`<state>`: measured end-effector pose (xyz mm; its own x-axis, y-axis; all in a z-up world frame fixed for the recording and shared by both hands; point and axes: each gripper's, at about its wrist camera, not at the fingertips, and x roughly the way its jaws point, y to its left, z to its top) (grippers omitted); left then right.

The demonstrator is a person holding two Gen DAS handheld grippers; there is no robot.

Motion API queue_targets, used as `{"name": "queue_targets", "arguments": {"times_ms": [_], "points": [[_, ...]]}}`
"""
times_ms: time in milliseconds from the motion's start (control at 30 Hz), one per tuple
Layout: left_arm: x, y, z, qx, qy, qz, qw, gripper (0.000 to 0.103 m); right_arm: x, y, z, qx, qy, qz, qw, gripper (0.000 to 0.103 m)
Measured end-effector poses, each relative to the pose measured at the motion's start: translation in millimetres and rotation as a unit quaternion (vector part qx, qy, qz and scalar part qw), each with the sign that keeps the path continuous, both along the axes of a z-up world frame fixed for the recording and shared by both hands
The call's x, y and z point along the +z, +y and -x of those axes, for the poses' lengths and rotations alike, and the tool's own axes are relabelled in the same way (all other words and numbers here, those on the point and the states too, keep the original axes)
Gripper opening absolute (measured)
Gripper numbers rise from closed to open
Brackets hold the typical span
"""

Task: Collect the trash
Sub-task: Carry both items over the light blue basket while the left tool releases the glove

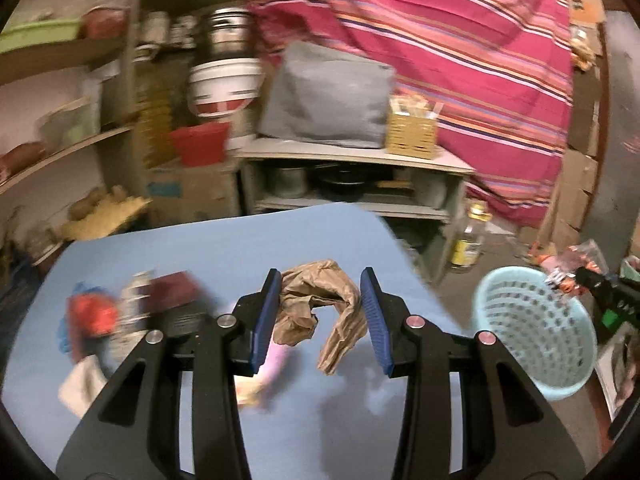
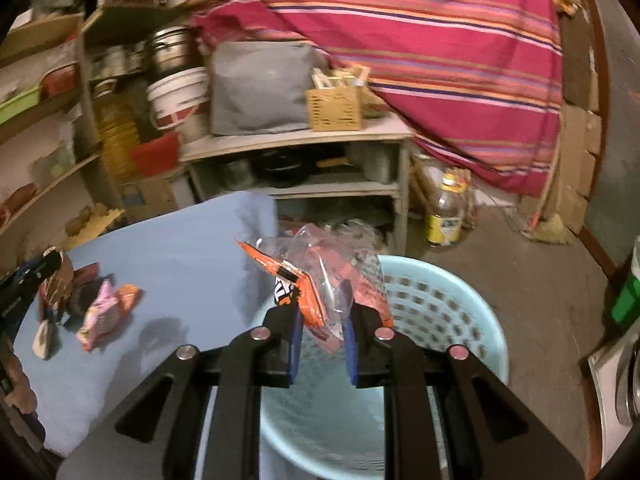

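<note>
My left gripper (image 1: pixel 320 312) is shut on a crumpled brown paper bag (image 1: pixel 320 304) and holds it above the blue table (image 1: pixel 224 248). My right gripper (image 2: pixel 322 336) is shut on an orange and clear plastic wrapper (image 2: pixel 316 280), held over the pale blue perforated basket (image 2: pixel 448 312). The basket also shows in the left wrist view (image 1: pixel 536 328), off the table's right side, with the right gripper and wrapper (image 1: pixel 568 276) above its far rim. More trash lies on the table: a pink wrapper (image 2: pixel 100 312), an orange piece (image 2: pixel 130 294), and a blurred red and dark pile (image 1: pixel 120 312).
A low shelf unit (image 1: pixel 352 176) with pots, a grey bag (image 1: pixel 328 96) and a wicker box (image 1: pixel 412 132) stands behind the table. A yellow-labelled bottle (image 2: pixel 446 208) stands on the floor. A striped red cloth (image 2: pixel 420 40) hangs behind. Cluttered shelves (image 1: pixel 60 148) line the left.
</note>
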<state>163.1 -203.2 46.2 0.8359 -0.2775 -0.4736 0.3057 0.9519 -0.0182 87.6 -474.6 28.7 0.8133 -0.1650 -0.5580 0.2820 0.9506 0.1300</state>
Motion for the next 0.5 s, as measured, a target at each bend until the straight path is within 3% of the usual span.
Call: {"name": "queue_targets", "arguments": {"times_ms": [267,500], "points": [[-12.1,-119.8,0.2,-0.091,0.019,0.012,0.9956,0.040,-18.5,-54.9,19.0,-0.044,0.004,-0.024,0.999,0.018],[-32.6,-185.6,1.6,-0.140,0.042,0.014,0.9892,0.040,-32.9,-80.6,24.8,-0.061,0.009,-0.053,0.997,0.018]]}}
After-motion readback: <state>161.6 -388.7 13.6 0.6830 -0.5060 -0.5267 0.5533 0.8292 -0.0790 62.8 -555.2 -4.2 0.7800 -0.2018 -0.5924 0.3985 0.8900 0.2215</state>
